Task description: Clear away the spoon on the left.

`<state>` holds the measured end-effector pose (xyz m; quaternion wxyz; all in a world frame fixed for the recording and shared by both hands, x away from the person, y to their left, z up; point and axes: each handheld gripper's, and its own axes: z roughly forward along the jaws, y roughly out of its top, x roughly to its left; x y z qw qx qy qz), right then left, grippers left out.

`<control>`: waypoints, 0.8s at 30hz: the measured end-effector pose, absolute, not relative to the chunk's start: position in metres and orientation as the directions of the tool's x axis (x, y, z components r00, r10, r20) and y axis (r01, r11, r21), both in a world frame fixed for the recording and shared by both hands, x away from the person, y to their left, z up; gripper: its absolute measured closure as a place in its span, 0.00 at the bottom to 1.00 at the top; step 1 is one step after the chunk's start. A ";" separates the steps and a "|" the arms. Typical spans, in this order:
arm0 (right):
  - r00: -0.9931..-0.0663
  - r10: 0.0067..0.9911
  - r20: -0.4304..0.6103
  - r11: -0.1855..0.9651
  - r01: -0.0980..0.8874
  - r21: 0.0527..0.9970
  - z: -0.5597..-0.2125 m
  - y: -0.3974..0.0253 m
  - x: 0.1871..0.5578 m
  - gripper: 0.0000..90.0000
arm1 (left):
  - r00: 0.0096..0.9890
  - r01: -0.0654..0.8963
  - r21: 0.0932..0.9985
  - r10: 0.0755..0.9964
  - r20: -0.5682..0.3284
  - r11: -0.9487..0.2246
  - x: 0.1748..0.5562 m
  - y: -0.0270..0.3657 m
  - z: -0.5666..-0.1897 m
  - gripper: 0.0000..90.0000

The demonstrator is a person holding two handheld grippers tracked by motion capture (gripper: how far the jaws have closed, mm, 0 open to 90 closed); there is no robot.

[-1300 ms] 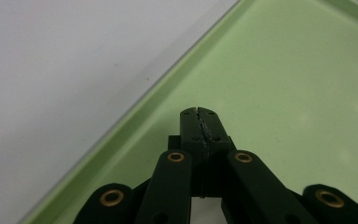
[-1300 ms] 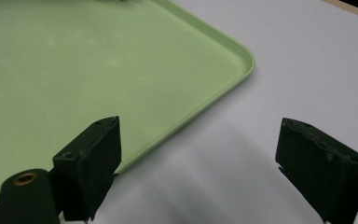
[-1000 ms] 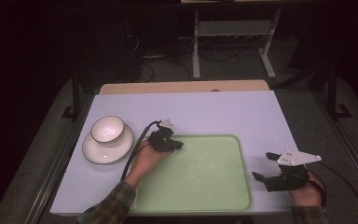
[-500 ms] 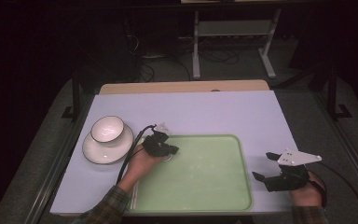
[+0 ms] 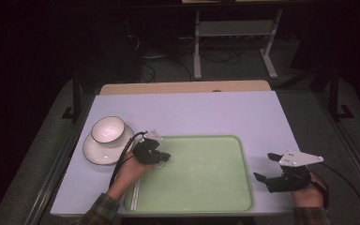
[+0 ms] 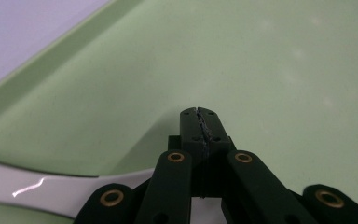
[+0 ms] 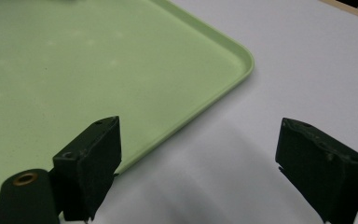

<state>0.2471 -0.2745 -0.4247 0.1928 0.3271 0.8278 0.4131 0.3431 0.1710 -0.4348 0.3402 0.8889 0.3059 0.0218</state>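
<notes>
A lab or test room set up for recording is suggested. A plain table (image 5: 183, 112) covered in a pale lilac sheet is framed by dark metal rails (image 5: 51, 173), with the surroundings kept dim. Loose cables (image 5: 168, 61) are seen on the grey carpeted floor (image 5: 243, 65) behind it, beside a white metal stand (image 5: 234, 42). No household furnishings are suggested by anything seen
</notes>
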 end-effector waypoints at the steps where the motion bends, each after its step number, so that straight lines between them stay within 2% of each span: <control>1: -0.712 0.701 -0.050 0.446 0.382 0.810 -0.425 -0.275 0.247 0.15 | 0.812 0.529 0.618 0.560 -0.167 -0.582 0.341 0.173 -0.435 1.00; 15: -0.710 0.702 -0.051 0.445 0.382 0.810 -0.424 -0.275 0.247 0.15 | 0.799 0.544 0.602 0.579 -0.161 -0.584 0.328 0.197 -0.434 1.00; 24: -0.713 0.700 -0.052 0.448 0.381 0.809 -0.425 -0.274 0.247 0.15 | 0.804 0.534 0.619 0.572 -0.162 -0.575 0.327 0.198 -0.432 1.00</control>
